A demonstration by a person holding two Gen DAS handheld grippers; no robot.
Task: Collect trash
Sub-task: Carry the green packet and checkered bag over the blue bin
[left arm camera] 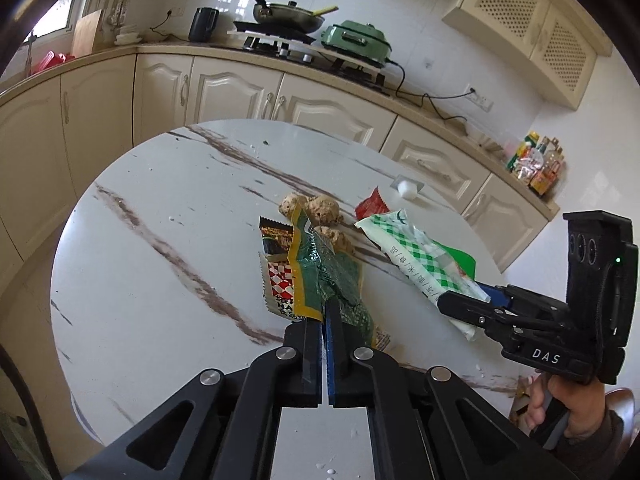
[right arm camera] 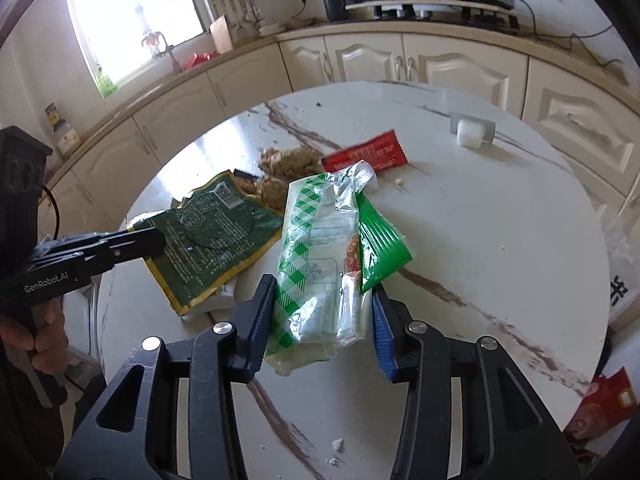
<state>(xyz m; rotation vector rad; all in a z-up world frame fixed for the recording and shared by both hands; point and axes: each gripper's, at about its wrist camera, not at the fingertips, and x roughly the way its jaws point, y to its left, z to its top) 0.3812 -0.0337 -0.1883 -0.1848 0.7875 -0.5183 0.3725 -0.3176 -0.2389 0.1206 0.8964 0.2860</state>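
My left gripper [left arm camera: 325, 308] is shut on a dark green and gold wrapper [left arm camera: 328, 276], also seen in the right wrist view [right arm camera: 208, 232], held just over the round marble table [left arm camera: 160, 208]. My right gripper [right arm camera: 324, 300] is open, its jaws on either side of a green-checked clear plastic bag [right arm camera: 316, 256] that overlaps a bright green wrapper [right arm camera: 380, 248]. Whether the jaws touch the bag is unclear. The bag also shows in the left wrist view [left arm camera: 416, 256]. A red wrapper [right arm camera: 366, 156], a red-checked wrapper [left arm camera: 280, 276] and brown lumps [left arm camera: 320, 208] lie on the table.
A small white block [right arm camera: 470, 134] sits at the table's far side. Kitchen cabinets and a counter with a stove, pan [left arm camera: 288, 14] and green appliance [left arm camera: 356, 38] curve behind the table. Red packaging [right arm camera: 600, 408] lies past the table's right edge.
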